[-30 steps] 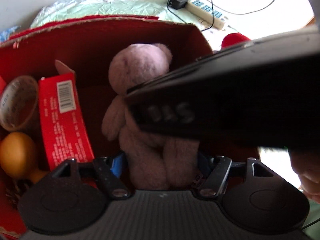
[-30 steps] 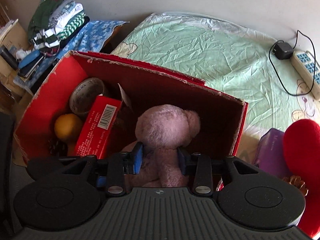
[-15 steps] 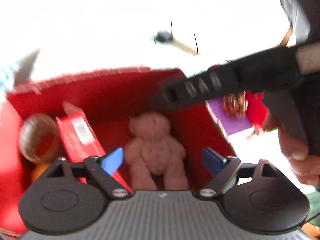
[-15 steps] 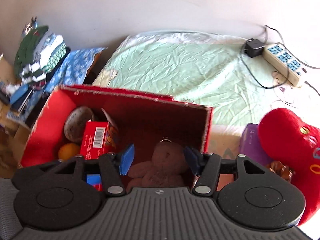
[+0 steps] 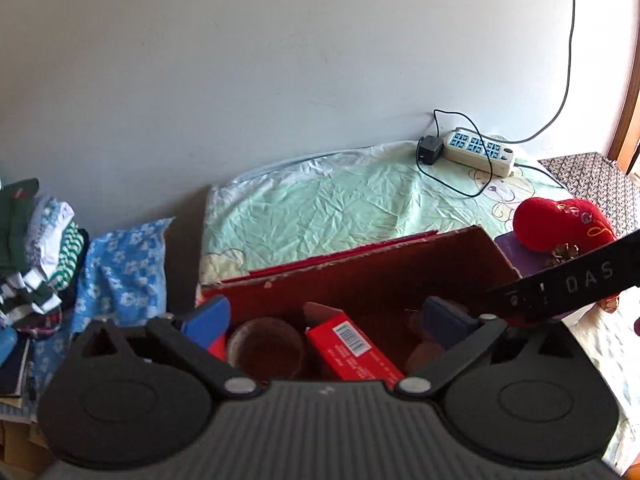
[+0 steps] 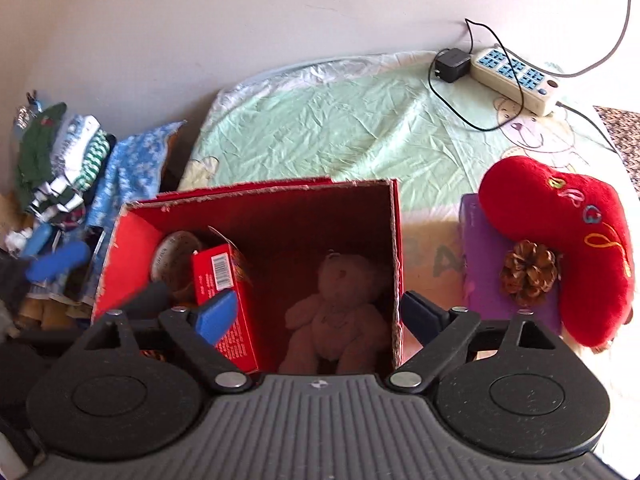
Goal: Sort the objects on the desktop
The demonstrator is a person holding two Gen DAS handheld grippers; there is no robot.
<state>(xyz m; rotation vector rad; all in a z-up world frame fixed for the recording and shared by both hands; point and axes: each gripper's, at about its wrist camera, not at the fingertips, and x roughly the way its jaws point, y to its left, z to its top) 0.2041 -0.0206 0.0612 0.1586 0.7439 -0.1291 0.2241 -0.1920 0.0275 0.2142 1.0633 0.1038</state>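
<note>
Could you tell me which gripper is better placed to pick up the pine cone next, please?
The right gripper, probably: it is open and empty, with the pine cone just off its right finger. The left gripper faces the red box.

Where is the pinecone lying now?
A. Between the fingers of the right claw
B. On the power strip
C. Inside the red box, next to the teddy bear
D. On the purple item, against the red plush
D: in the right wrist view the pinecone sits on the purple item, touching the red plush, outside the red box.
</note>
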